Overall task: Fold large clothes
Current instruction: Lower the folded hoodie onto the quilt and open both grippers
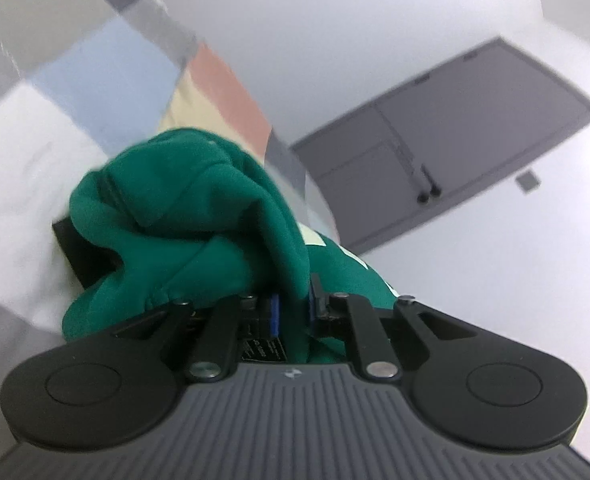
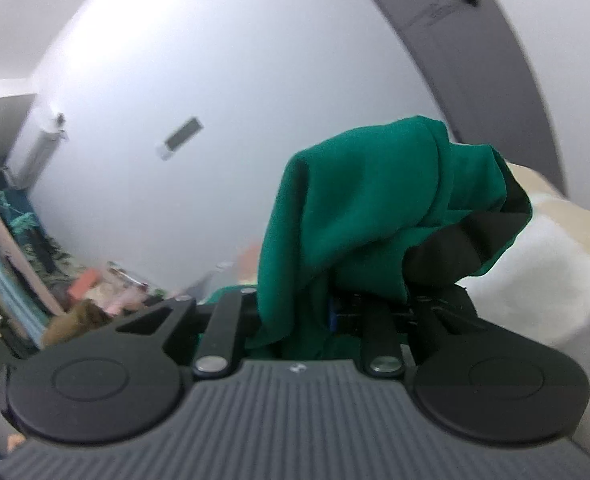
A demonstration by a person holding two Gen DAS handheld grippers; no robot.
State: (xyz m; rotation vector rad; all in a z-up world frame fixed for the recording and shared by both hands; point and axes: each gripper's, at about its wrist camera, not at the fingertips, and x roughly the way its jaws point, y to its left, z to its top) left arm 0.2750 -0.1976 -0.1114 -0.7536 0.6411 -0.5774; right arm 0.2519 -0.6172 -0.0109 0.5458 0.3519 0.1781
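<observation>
White wall (image 1: pixel 375 40) fills most of both views, both cameras tilted upward. A grey panelled door (image 1: pixel 447 152) with a dark lever handle (image 1: pixel 427 184) is set in it; a small grey plate (image 1: pixel 528 181) is mounted beside the door. In the right wrist view a white unit (image 2: pixel 39 148) is fixed high on the wall, near a small rectangular fitting (image 2: pixel 181 136). Below it, cluttered blurred goods (image 2: pixel 95 284) line the wall's foot.

Bedding in a pastel checked pattern (image 1: pixel 75 64) occupies the left wrist view's left side; a pale cover (image 2: pixel 535 272) lies at the right wrist view's right edge.

The green garment (image 1: pixel 199 216) is raised clear, draped over both tools. Left gripper (image 1: pixel 295 304): fingers clenched on its fabric. Right gripper (image 2: pixel 331 312): likewise clamped on the cloth (image 2: pixel 375 208).
</observation>
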